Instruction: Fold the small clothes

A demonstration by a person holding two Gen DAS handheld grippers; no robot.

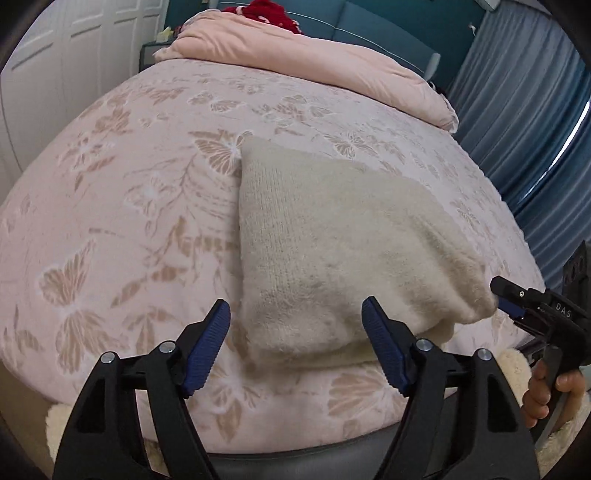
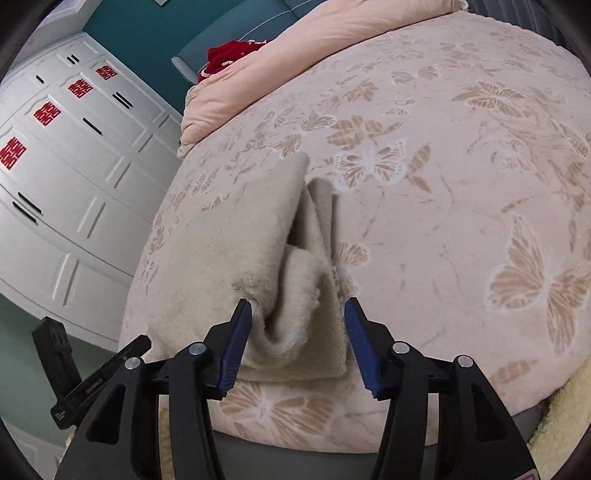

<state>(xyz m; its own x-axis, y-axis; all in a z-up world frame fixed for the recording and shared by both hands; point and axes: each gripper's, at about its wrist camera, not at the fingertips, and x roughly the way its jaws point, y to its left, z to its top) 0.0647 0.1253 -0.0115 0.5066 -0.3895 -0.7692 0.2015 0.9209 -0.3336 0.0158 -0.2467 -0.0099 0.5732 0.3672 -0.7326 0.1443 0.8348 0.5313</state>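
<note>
Where pink butterfly-patterned bedspread (image 1: 122, 206) covers bed, spread wide across both views. Behind, at the far end: folded plain pink duvet (image 1: 295, 51) with something red (image 1: 273, 14) on top; white panelled wardrobe (image 2: 62, 177) with red paper cut-outs on one side, blue-grey curtain (image 1: 532, 122) on the other.

Near the bed's close edge: cream fuzzy knit garment (image 1: 332, 251), folded over in layers, lying flat on the bedspread, one corner bunched toward the right tool.

Left tool (image 1: 295, 343): blue pads wide apart, one to each side of the garment's near edge, pressing on nothing, near corner of cloth lying between them.

Right tool (image 2: 297, 343): pads likewise apart, thick fold of the garment rolled up between them; left pad touching or just beside the fuzzy cloth, right pad clear of it, no clamp. Seen from left wrist view at the garment's right corner, with person's hand (image 1: 546, 391) on its grip.
</note>
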